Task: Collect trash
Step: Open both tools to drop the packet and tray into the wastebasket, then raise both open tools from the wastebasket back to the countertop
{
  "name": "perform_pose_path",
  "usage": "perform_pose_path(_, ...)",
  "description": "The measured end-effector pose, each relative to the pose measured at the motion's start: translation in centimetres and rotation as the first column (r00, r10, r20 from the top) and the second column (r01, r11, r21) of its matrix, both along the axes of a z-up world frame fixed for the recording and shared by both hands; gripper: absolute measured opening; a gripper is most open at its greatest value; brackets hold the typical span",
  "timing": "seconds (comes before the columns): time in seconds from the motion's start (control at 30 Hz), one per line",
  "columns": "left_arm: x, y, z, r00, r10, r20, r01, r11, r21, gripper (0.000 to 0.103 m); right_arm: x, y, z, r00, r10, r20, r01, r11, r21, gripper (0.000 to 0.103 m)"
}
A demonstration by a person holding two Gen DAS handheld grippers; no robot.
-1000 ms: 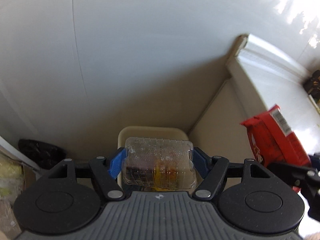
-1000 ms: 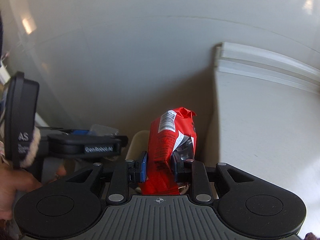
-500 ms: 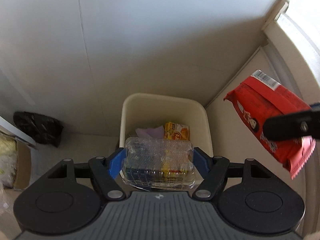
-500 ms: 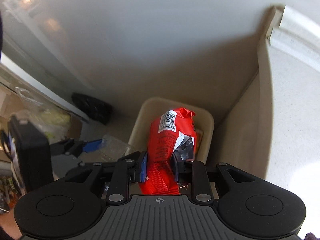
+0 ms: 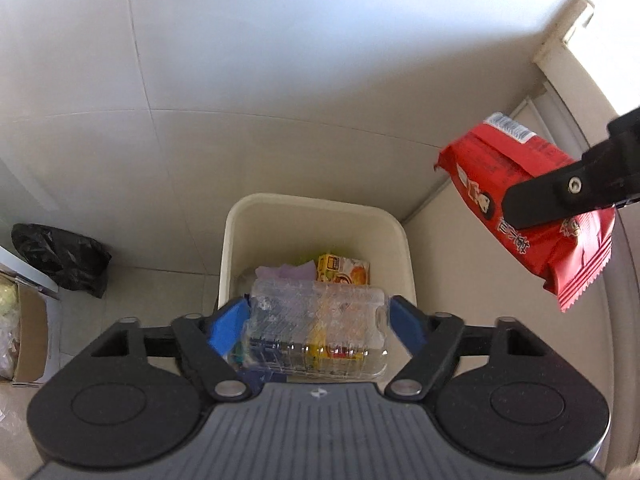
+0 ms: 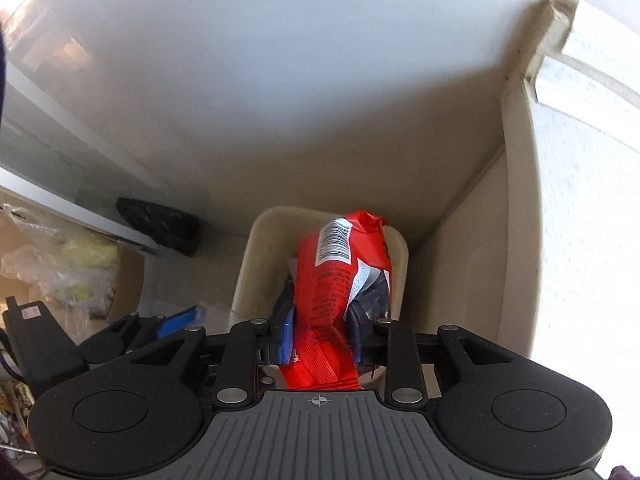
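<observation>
The left gripper (image 5: 318, 328) is pointing steeply down over the bin, its jaws opening, with a clear plastic clamshell container (image 5: 316, 330) lying crosswise between the blue pads (image 5: 228, 326). The left pad is standing just clear of the container's end, and the right pad is sitting right at the other end; whether that one is touching I cannot tell. Through the clear plastic, yellow and dark blue colours are showing.

The right gripper (image 6: 320, 332) is also tilting steeply down, its jaws opening from a narrow gap, with a red snack wrapper (image 6: 340, 280) standing upright between them; the pads are sitting against its lower part. A barcode label is facing the camera near the wrapper's top edge. In the left wrist view the same wrapper (image 5: 528, 216) is hanging to the right of the bin, crossed by a black finger of the right gripper (image 5: 560, 196).

Below both grippers a cream rectangular waste bin (image 5: 236, 248) is standing on the pale floor in a corner, already holding a small yellow carton (image 5: 344, 272) and a bit of purple paper (image 5: 294, 270). Left of the bin a black plastic bag (image 5: 60, 258) is lying on the floor, and a cardboard box (image 5: 30, 336) is sitting at the far left edge.
</observation>
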State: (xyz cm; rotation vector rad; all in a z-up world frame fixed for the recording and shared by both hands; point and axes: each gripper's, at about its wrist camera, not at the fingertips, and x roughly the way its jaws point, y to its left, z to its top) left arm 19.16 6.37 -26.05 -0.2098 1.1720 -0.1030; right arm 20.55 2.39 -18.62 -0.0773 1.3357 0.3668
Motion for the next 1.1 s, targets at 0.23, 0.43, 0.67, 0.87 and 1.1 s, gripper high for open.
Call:
perform_pose_path(0.23,0.3,0.1,-0.4,0.999,0.023,-0.023,-0.023,1.000,-0.003,0.092,-0.4,-0.6,0.0,0.999,-0.040,0.002,0.040,0.999,0.026,0.062)
perform_pose_path(0.43,0.5,-0.1,-0.5,0.999,0.020,-0.033,-0.020,1.000,-0.002,0.093,-0.3,-0.9,0.2,0.999,-0.044,0.000,0.044,0.998,0.033,0.062)
perform_pose_path(0.67,0.8,-0.2,-0.5,0.999,0.014,-0.032,-0.014,1.000,-0.005,0.093,-0.1,-1.4,-0.1,0.999,-0.051,0.009,0.050,0.997,0.054,0.062)
perform_pose_path(0.87,0.4,-0.2,0.4,1.000,0.007,-0.023,-0.007,1.000,-0.010,0.093,-0.9,-2.1,0.4,0.997,-0.066,0.035,0.062,0.993,0.100,0.064)
perform_pose_path(1.1,-0.4,-0.7,1.9,1.000,-0.031,-0.003,0.031,1.000,0.004,0.095,-2.6,-3.9,3.2,0.991,-0.081,0.103,0.065,0.987,0.149,0.069)
